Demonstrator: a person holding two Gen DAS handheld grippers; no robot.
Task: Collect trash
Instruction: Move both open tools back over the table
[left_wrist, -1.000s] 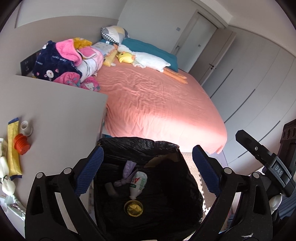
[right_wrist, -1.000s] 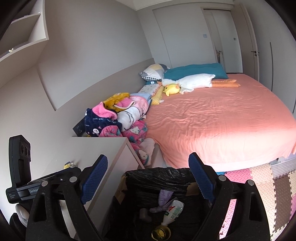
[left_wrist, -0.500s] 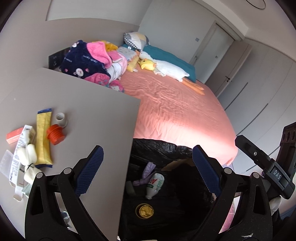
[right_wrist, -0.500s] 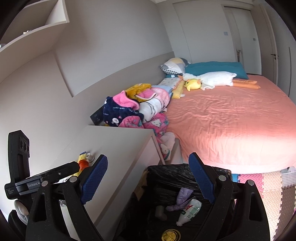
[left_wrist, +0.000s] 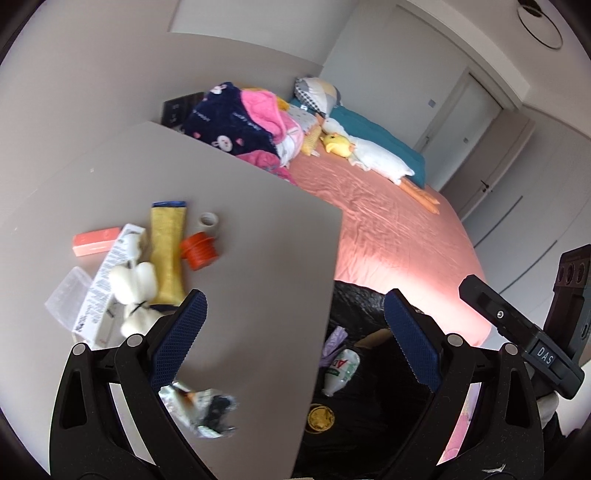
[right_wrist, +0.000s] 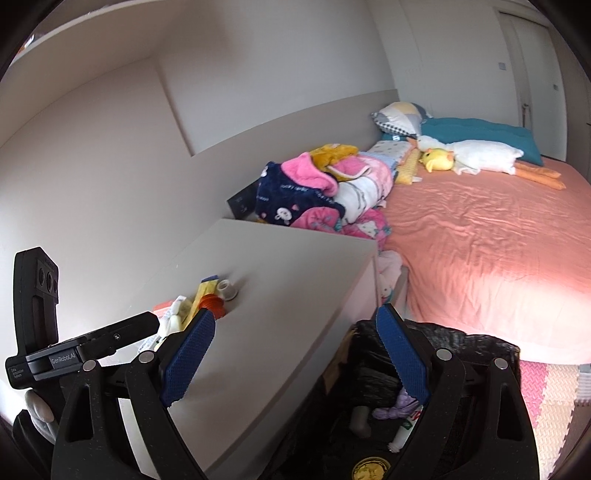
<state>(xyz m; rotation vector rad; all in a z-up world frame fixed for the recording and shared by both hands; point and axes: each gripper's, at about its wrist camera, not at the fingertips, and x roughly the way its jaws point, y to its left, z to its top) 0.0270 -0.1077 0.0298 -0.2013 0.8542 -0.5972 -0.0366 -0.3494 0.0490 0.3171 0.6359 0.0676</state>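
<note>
A black-lined trash bin (left_wrist: 354, 295) stands on the floor beside a grey cabinet top (left_wrist: 240, 221); it holds a white bottle (left_wrist: 341, 369), a gold lid (left_wrist: 320, 417) and purple scrap. On the cabinet lie a yellow packet (left_wrist: 168, 251), an orange cap (left_wrist: 199, 251), a white ring (left_wrist: 209, 221), a red box (left_wrist: 96, 240), a white leaflet, cotton balls (left_wrist: 135, 280) and a crumpled foil wrapper (left_wrist: 199, 410). My left gripper (left_wrist: 295, 339) is open and empty over the cabinet edge. My right gripper (right_wrist: 295, 354) is open and empty, above the cabinet and bin (right_wrist: 461, 343).
A bed with a salmon sheet (left_wrist: 388, 229) lies beyond the bin, with piled clothes (left_wrist: 240, 125) and soft toys at its head. Foam floor mats (right_wrist: 546, 384) lie to the right. Wardrobe doors (left_wrist: 535, 184) line the far right.
Both grippers have swung left, from over the bin toward the cabinet top. The litter on the cabinet has come into fuller view. Both stay open.
</note>
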